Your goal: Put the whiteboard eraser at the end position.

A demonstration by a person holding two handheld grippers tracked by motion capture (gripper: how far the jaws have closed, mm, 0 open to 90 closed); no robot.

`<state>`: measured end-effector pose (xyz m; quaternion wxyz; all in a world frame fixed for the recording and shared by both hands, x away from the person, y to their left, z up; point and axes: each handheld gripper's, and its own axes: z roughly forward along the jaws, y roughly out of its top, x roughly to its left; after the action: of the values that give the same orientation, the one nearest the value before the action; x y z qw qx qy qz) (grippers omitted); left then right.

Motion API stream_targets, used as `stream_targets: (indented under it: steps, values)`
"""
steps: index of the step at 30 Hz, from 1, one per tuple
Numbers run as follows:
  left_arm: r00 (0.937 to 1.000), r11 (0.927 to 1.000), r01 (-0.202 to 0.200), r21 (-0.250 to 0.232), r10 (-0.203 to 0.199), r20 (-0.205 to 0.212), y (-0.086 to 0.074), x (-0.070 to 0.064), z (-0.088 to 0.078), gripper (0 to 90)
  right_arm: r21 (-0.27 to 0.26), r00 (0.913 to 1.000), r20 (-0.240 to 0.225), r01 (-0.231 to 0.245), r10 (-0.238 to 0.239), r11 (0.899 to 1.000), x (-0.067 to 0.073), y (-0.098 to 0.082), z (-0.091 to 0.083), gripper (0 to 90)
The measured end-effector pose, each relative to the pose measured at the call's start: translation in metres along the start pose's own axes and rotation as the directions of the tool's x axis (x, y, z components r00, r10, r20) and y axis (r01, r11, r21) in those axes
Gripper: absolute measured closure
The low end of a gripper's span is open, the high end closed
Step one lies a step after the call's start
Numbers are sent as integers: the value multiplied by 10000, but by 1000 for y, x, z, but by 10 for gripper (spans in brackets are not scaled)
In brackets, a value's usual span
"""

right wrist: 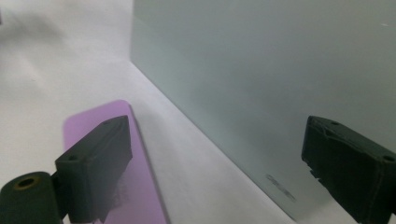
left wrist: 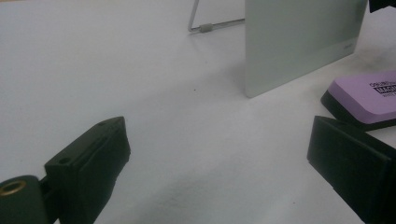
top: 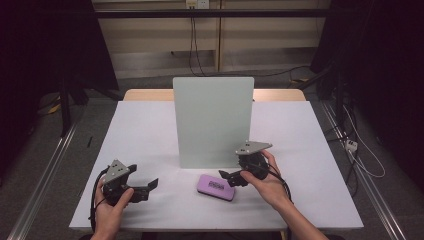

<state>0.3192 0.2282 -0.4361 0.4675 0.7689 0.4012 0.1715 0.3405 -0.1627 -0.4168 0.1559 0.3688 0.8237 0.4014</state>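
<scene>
A purple eraser (top: 216,186) with a black base lies flat on the white table (top: 150,125), just in front of an upright pale grey-green board (top: 213,120). My right gripper (top: 229,177) hovers open at the eraser's right end, jaws pointing left, close to the board's lower right corner. In the right gripper view the eraser (right wrist: 142,186) lies under the left jaw and the board (right wrist: 280,79) stands close ahead, with the gripper (right wrist: 212,140) open and nothing in it. My left gripper (top: 147,189) rests open near the front left. Its own view shows the eraser (left wrist: 369,95) beyond its right jaw.
The board (left wrist: 299,42) leans on a thin wire stand (left wrist: 205,25) behind it. Bare white table stretches to the left and right of the board. Beyond the table's far edge lie cables on the floor (top: 300,75) and dark frames on both sides.
</scene>
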Motion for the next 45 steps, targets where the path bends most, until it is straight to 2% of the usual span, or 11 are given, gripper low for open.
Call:
stream_targets:
  steps: [3,7,15,19,21,27,32,38,45]
  values:
    - [10000,10000,36,11,-36,-9,0,0,0,54,-248,9993,-6,-380,380,9990,-5,-4,-6,86]
    - [10000,10000,2,30,-2,32,1,0,1,55,-643,9979,195,-603,617,9961,-9,-10,-15,87]
    - [10000,10000,-65,-66,66,71,2,0,0,55,-900,9944,615,-807,864,9927,-16,-25,-29,100]
    - [10000,10000,-21,-52,21,23,1,0,1,57,-1087,9905,781,-1046,1134,9886,-23,-35,-38,96]
    - [10000,10000,18,-68,-18,-1,1,0,1,57,-1142,9876,1020,-1078,1196,9876,-25,-39,-42,82]
    - [10000,10000,42,-26,-42,-43,1,0,1,58,-1299,9814,1213,-1331,1490,9826,-32,-49,-51,82]
    - [9999,10000,15,5,-15,-119,0,0,0,58,-1419,9768,1405,-1418,1617,9797,-36,-58,-57,82]
    - [9993,9999,127,30,-126,-344,-2,0,-1,58,-1376,9757,1514,-1381,1586,9808,-36,-72,-66,82]
    - [9985,9998,204,-14,-205,-503,-2,1,-3,55,-1678,9684,1669,-1575,1855,9732,-39,-89,-73,82]
